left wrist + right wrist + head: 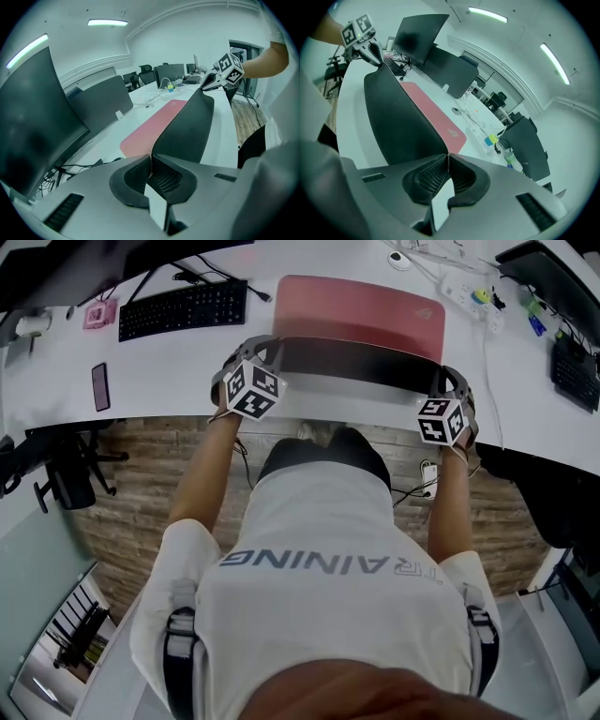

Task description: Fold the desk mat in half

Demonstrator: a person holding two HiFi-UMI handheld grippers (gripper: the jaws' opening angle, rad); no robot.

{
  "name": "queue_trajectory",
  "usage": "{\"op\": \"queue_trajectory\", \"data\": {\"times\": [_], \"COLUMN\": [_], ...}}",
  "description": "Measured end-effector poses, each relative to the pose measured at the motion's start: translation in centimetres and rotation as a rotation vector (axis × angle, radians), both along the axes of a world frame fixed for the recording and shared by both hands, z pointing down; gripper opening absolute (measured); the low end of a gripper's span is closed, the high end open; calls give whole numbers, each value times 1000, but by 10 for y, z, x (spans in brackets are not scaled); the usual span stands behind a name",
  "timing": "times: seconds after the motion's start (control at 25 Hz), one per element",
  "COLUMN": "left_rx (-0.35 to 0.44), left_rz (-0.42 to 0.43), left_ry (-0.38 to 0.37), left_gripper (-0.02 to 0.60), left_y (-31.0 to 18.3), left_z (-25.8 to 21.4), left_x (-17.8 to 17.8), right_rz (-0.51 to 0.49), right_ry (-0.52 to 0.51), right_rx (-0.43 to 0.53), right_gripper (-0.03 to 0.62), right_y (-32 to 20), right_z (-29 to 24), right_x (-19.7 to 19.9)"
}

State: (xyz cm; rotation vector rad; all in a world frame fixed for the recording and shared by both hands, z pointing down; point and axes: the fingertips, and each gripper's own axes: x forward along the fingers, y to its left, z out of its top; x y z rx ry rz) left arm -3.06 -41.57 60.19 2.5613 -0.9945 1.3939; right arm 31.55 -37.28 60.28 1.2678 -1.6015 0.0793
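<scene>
Pinches the mat's [361, 310] near-left corner in the left gripper's [151, 161] jaws, near-right corner in the right gripper's [447, 161]. Holds that near edge raised above the tabletop [169, 371], far part flat on it. Has a keyboard [183, 307] left of the mat, a phone [100, 386] farther left and nearer, a power strip [464, 294] behind to the right.
</scene>
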Motion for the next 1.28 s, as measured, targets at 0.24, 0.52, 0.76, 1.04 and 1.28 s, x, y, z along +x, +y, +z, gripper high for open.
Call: {"op": "queue_trajectory", "data": {"times": [0.24, 0.52, 0.76, 1.04, 1.28], "left_rx": [-34, -80, -100, -111, -49], "left_rz": [-48, -97, -127, -131, -153], "left_ry": [-22, -61, -109, -179, -156], "left_gripper": [41, 41, 41, 41, 184], "left_y": [-57, -115, -159, -182, -187], "left_z": [12, 34, 49, 76, 70], "left_x": [6, 15, 22, 28, 30], "right_rz": [-32, -66, -75, -97, -93], "right_ry": [-4, -10, -8, -4, -59], "right_rx": [-29, -56, -99, -154, -134], "right_gripper": [37, 37, 37, 38, 92], "right_y": [-56, -114, -155, -180, -186], "right_z": [11, 28, 46, 71, 70], "right_x": [6, 15, 21, 24, 18]}}
